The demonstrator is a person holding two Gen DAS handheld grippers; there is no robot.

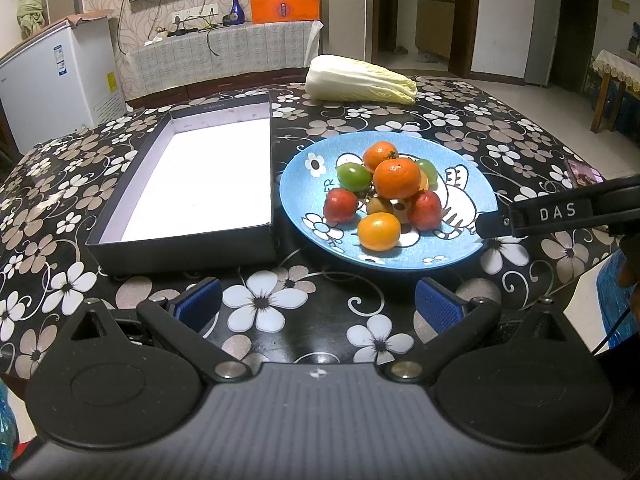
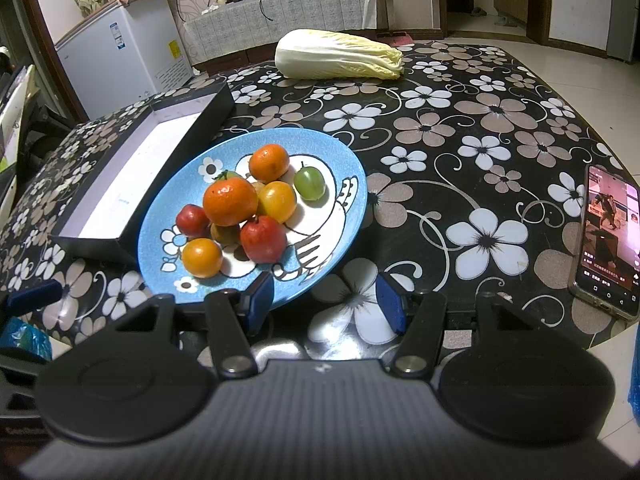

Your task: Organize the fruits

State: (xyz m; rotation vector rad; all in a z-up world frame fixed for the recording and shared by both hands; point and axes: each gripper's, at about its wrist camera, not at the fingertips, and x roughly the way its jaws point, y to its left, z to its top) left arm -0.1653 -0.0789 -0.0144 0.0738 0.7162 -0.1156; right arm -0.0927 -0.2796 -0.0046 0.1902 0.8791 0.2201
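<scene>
On glossy round plate, smooth heaped fruits

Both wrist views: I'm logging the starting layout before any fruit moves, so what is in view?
Round blue patterned plate: one, beside the box.
Small round fruits: piled on the plate; orange, red, green, yellow; some hidden, count unsure.
Shallow black cardboard box with white floor: one, empty, left of plate.
Pale napa cabbage: one, far side.
Smartphone with lit screen: one, table's right edge.
Black floral tablecloth: covers table.
Left gripper: open, empty.
Right gripper: open, empty, at plate's near rim.
</scene>
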